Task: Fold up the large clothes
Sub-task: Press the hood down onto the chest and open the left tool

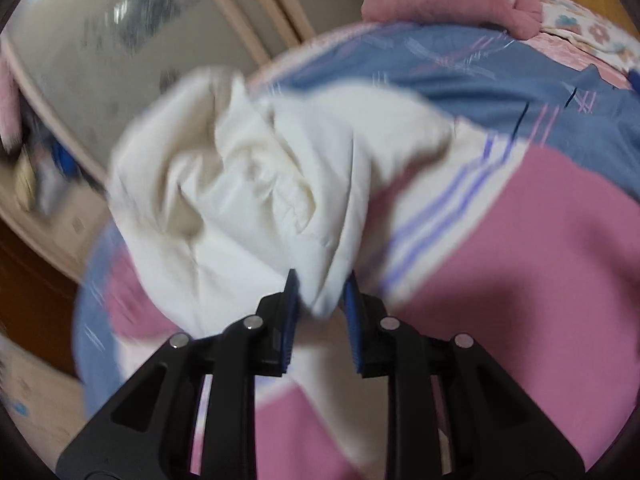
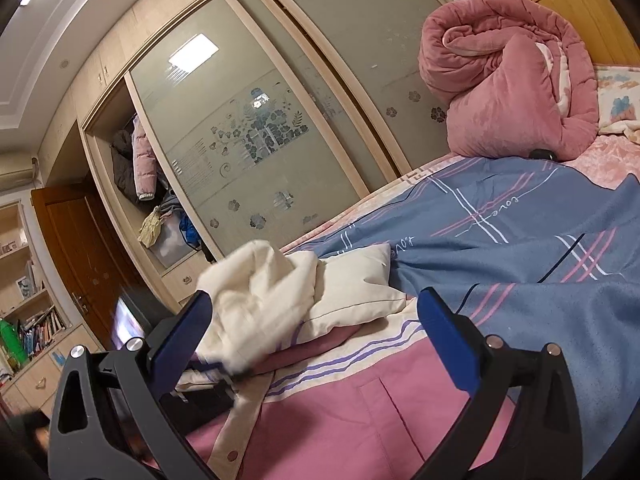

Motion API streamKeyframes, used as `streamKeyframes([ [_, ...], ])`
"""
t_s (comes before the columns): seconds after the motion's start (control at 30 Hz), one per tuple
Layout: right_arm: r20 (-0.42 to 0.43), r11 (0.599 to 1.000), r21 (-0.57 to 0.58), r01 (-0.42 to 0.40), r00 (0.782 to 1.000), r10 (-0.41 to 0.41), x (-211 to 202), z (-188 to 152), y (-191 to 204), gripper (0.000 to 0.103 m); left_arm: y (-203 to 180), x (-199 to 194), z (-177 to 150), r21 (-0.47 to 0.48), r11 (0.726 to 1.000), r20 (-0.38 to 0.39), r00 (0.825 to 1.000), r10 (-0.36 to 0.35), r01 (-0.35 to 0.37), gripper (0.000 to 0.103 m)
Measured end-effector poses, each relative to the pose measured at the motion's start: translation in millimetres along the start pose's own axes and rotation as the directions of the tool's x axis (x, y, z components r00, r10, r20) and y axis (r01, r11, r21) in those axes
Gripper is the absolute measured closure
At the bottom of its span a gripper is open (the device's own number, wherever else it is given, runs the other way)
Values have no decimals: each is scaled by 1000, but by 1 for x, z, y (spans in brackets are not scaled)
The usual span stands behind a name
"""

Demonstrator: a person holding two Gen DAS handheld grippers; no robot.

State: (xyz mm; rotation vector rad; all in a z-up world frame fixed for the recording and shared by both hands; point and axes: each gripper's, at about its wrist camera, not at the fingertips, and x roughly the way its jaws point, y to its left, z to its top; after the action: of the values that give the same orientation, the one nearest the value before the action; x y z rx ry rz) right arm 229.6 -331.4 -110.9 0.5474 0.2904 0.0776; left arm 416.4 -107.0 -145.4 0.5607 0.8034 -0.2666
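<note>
My left gripper is clamped on a bunched fold of the cream garment, blue pads pinching the cloth. The garment is lifted off the pink-and-blue bedsheet, its bulk blurred. My right gripper stands with fingers wide apart, holding nothing, above the bedsheet. From there the garment hangs near the bedsheet's wardrobe-side edge. A rolled pink quilt sits at the bedsheet's far end.
</note>
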Motion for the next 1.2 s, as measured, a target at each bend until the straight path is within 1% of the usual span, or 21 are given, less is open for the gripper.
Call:
streamKeyframes([
  [0.07, -7, 1000, -6, -2, 1000, 2, 2, -1, 2, 1, 0, 20, -16, -35, 999, -24, 999, -29, 28, 81],
  [0.2, -24, 999, -31, -9, 1000, 8, 6, -3, 7, 1, 5, 31, -24, -104, 992, -7, 998, -70, 69, 79],
  [0.23, -33, 999, -39, -12, 999, 11, 7, -4, 8, 1, 10, 29, -23, -134, 984, 5, 993, -117, 116, 68],
  [0.27, -38, 999, -41, -14, 999, 12, 8, -5, 9, 1, 12, 26, -26, -146, 978, 18, 989, -148, 149, 46],
  [0.3, -45, 999, -42, -14, 999, 12, 10, -5, 9, 1, 15, 21, -27, -156, 973, 34, 986, -165, 168, 35],
  [0.37, -51, 999, -46, -16, 999, 13, 11, -5, 9, 1, 17, 0, -31, -153, 977, 92, 987, -134, 147, 17],
  [0.43, -49, 999, -51, -9, 999, 7, 12, -4, 8, 1, 22, -30, -40, -171, 976, 166, 981, -104, 132, 3],
  [0.47, -49, 999, -48, -4, 999, 2, 13, -4, 6, 1, 29, -44, -43, -197, 971, 210, 973, -92, 134, 2],
  [0.53, -59, 1000, -19, 8, 998, -9, 18, -2, 0, 1, 49, -69, -50, -286, 941, 291, 952, -97, 183, 2],
  [0.6, -74, 1000, 12, 13, 997, -12, 22, -3, -5, 1, 65, -77, -49, -369, 900, 333, 937, -103, 230, 2],
  [0.63, -84, 1000, 23, 16, 996, -14, 25, -3, -6, 1, 76, -77, -47, -424, 869, 346, 933, -103, 253, 2],
  [0.73, -107, 1000, 24, 15, 994, -12, 31, -8, -2, 1, 95, -58, -21, -524, 820, 314, 947, -66, 231, 2],
  [0.77, -109, 1000, 15, 14, 994, -12, 32, -10, 0, 1, 100, -50, -12, -542, 809, 315, 947, -57, 228, 2],
  [0.8, -111, 1000, 6, 13, 994, -13, 33, -11, 4, 1, 103, -40, -1, -553, 803, 312, 949, -45, 220, 2],
  [0.9, -126, 1000, -2, 9, 992, -9, 37, -15, 11, 1, 107, -10, 20, -561, 812, 280, 960, 4, 161, 2],
  [0.97, -133, 1000, -12, 2, 991, -4, 39, -17, 16, 1, 106, 29, 27, -583, 799, 203, 979, -30, 145, 2],
  [1.0, -136, 1000, -25, -1, 991, -2, 39, -18, 19, 1, 106, 44, 24, -591, 795, 162, 986, -47, 135, 2],
  [1.03, -138, 999, -35, -3, 990, -2, 40, -18, 21, 1, 103, 64, 16, -591, 801, 94, 994, -53, 98, 2],
  [1.07, -142, 999, -54, -6, 990, -2, 40, -19, 24, 1, 99, 75, 9, -580, 812, 54, 997, -47, 70, 2],
  [1.13, -153, 997, -81, -12, 988, -1, 41, -20, 27, 1, 89, 86, -13, -547, 836, 35, 999, -33, 47, 2],
  [1.2, -168, 996, -90, -18, 986, 2, 42, -21, 27, 1, 87, 82, -27, -545, 836, 52, 998, -38, 60, 2],
])
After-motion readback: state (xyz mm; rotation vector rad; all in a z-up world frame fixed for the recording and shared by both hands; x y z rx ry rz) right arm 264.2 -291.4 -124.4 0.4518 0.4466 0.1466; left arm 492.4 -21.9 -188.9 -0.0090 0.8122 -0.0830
